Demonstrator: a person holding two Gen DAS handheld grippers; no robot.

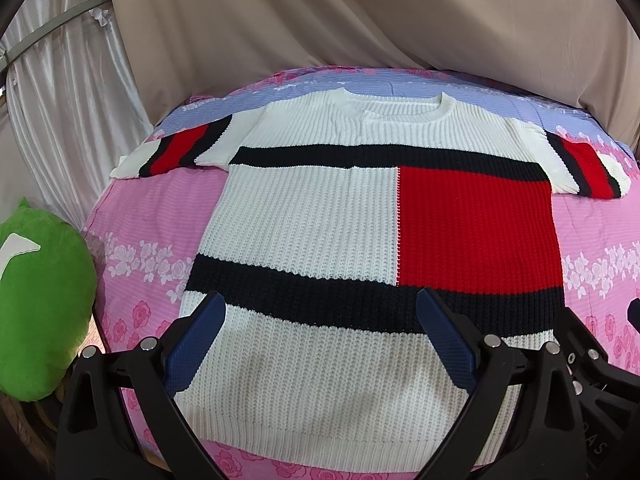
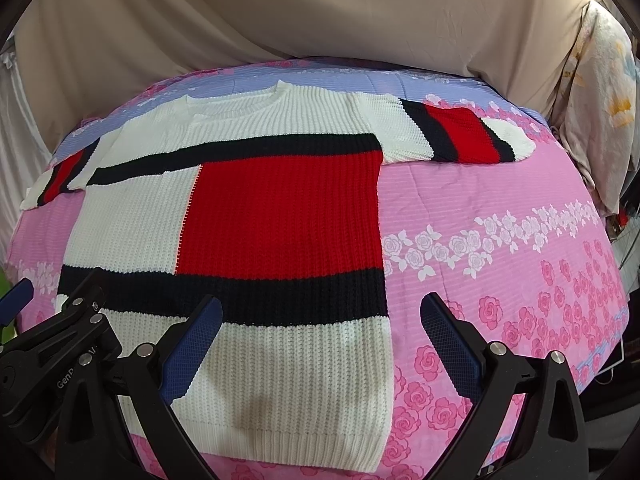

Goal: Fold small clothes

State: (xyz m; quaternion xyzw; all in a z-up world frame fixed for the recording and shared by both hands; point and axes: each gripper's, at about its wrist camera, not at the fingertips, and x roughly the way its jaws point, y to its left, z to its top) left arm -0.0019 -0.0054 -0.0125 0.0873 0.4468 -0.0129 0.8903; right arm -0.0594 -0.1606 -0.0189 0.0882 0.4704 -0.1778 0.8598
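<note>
The sweater (image 1: 320,216) lies flat and unfolded on the bed (image 1: 132,208), front up, collar toward the top of the frame and hem toward the bottom. The knit is white with navy bands and one red block. Both short sleeves extend sideways, one at the upper left and one at the upper right of the left wrist view.

The left tongs (image 1: 320,344) stand open at the bottom centre of the left wrist view, above the white lower panel near the hem. The blue pads (image 1: 194,344) are well apart and hold nothing. Whether they touch the knit cannot be told.

The right tongs (image 2: 320,348) stand open at the bottom centre of the right wrist view. One pad is over the white panel; the other is over the pink floral bedcover (image 2: 500,248), with the sweater's side edge between them.

A green plush toy (image 1: 40,300) sits at the left edge of the left wrist view. A beige drape (image 1: 340,12) fills the top of the frame.
</note>
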